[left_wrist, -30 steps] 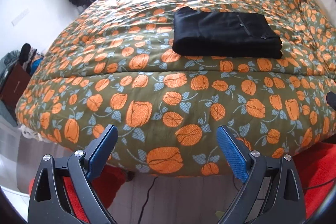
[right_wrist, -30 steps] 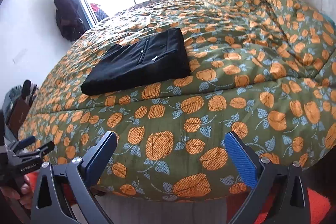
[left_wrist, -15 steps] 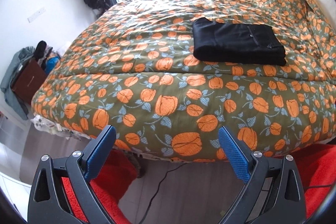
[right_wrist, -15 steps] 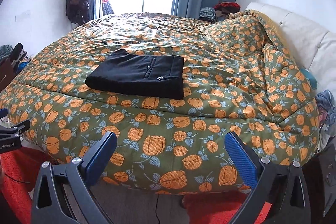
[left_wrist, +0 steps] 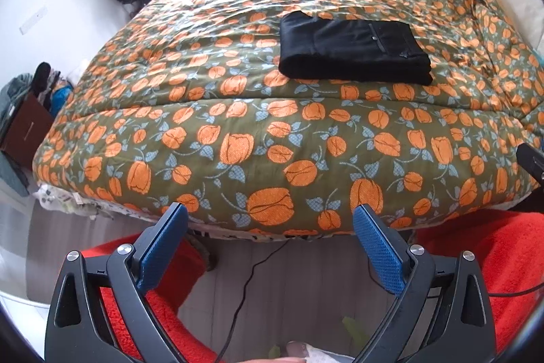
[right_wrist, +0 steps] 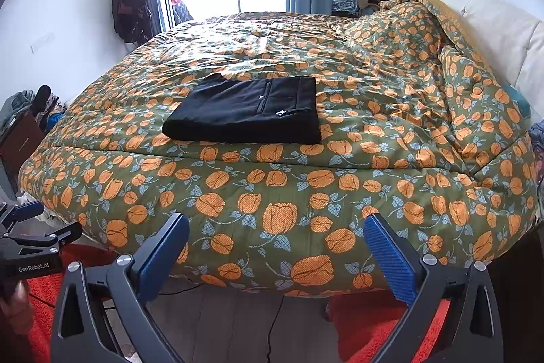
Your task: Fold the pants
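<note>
Left wrist view: my left gripper (left_wrist: 270,220) has its jaws spread wide and holds nothing, hanging over bare floor short of the bed. The black pants (left_wrist: 353,53) lie at about one o'clock from it, folded into a flat rectangle on the flowered quilt (left_wrist: 238,131), well apart from my pads. A pocket seam shows on the top layer. The near edge of the bundle is thick and even. A thin black cable (left_wrist: 251,274) crosses the floor below the bed edge, and red rug (left_wrist: 476,254) lies at four o'clock.

Right wrist view: my right gripper (right_wrist: 277,237) is likewise spread wide and empty, also off the bed. The pants (right_wrist: 248,111) sit at about eleven o'clock, square on the quilt (right_wrist: 306,186), a small white mark on the top layer. My left gripper (right_wrist: 40,227) shows at nine o'clock, clear of the cloth.

Finding: the fold looks complete and both claws stand away, so I judge the task at its closing step. The next move, if any, calls only for checking that the edges line up, without disturbing the stack.
</note>
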The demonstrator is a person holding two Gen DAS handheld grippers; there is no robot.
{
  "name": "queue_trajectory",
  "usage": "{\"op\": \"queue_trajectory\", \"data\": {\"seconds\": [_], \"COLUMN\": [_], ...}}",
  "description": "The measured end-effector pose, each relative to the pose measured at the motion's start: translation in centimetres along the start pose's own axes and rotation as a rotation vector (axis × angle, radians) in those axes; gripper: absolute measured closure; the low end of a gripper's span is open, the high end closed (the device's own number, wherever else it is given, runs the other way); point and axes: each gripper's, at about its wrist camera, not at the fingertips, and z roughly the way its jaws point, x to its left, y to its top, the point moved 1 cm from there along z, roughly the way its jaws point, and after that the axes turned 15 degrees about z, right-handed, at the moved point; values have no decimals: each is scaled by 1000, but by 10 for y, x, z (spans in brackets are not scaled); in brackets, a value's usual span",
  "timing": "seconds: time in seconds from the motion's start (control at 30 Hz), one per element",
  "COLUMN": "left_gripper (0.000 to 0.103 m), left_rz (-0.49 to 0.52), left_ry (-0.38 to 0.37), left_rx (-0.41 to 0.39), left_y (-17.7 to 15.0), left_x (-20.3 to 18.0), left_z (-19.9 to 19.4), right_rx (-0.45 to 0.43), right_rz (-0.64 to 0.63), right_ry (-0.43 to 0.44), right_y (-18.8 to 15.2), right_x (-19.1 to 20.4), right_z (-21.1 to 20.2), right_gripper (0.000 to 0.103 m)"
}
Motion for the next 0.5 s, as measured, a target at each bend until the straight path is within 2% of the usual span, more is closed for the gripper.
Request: {"op": "queue_trajectory", "data": {"seconds": [0.1,0.33,0.5], "left_gripper": [5,4,4], "left_rz": [15,5,25], "left_ry": [-12,-74,-15], "left_rx": [-10,-36,-74], "left_y": [2,4,4], "left_x": [-2,-3,-3], "left_z": [-3,-9,-15], "right_rx": [20,6,-4], "right_rz": [6,-9,-25], "right_ry": [2,-7,4], "right_y": [-3,0,4], "right_x": [1,6,14], "right_z": [0,-4,-6], "right_gripper": [2,2,2]}}
